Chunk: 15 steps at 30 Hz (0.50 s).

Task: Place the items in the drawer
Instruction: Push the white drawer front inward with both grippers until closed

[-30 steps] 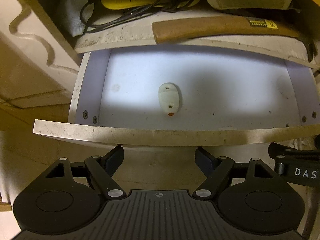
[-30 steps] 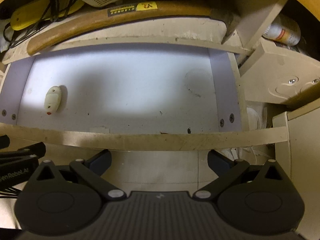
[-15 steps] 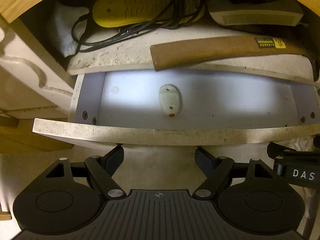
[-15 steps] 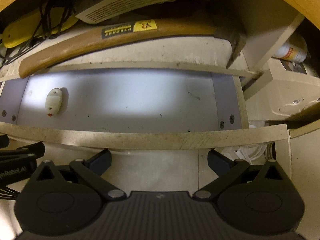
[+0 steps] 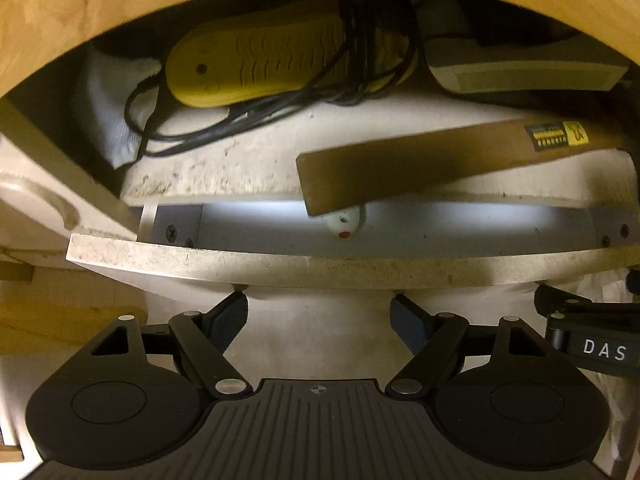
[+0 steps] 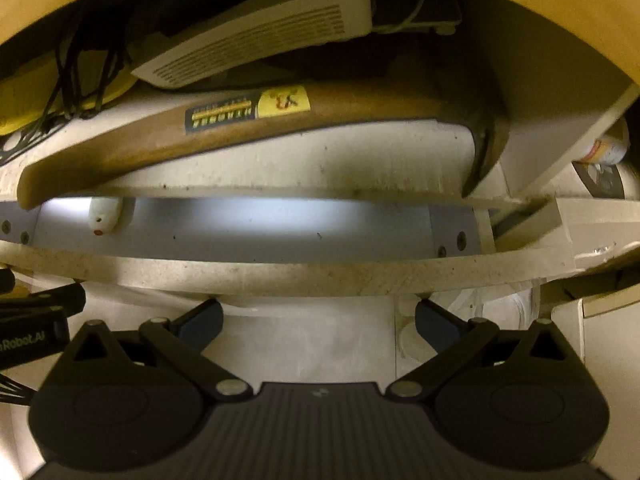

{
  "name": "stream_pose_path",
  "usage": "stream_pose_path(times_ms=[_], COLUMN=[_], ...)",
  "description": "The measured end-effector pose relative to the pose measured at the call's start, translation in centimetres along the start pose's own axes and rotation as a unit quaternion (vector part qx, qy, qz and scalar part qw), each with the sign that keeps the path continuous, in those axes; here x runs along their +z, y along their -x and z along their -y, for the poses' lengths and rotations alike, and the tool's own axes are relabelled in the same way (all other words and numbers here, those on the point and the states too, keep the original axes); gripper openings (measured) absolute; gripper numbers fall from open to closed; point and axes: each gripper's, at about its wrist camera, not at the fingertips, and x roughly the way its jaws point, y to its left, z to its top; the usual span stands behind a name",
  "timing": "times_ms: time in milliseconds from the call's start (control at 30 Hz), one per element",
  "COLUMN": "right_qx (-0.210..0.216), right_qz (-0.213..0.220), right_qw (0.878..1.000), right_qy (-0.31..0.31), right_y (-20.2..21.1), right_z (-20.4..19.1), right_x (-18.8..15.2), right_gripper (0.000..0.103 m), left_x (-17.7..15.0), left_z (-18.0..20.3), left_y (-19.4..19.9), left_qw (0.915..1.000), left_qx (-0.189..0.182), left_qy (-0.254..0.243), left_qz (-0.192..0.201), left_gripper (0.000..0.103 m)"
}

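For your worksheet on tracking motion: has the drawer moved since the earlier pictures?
Yes. The drawer has slid inward, closing under the shelf: far less of its floor shows, and the white remote now sits partly beneath the hammer handle.

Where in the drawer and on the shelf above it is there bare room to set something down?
Drawer: its bare floor runs from the small white remote to the right wall, though only a narrow strip shows under the shelf. The shelf is crowded: hammer along the front, yellow device, cables and white box behind.
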Motion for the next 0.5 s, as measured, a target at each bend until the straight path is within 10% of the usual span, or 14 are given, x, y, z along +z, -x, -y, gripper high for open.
stream_pose_path(times_ms=[500], right_qx=[-0.006], right_qz=[0.031], right_qw=[1.000], right_qy=[0.002], right_y=[-0.8], right_z=[-0.4], right_x=[2.0], right_gripper=[0.103], left_x=[0.4], left_z=[0.4], left_y=[0.4], left_qw=[0.9998], left_qx=[-0.001], left_qy=[0.013], left_qz=[0.018], left_gripper=[0.080])
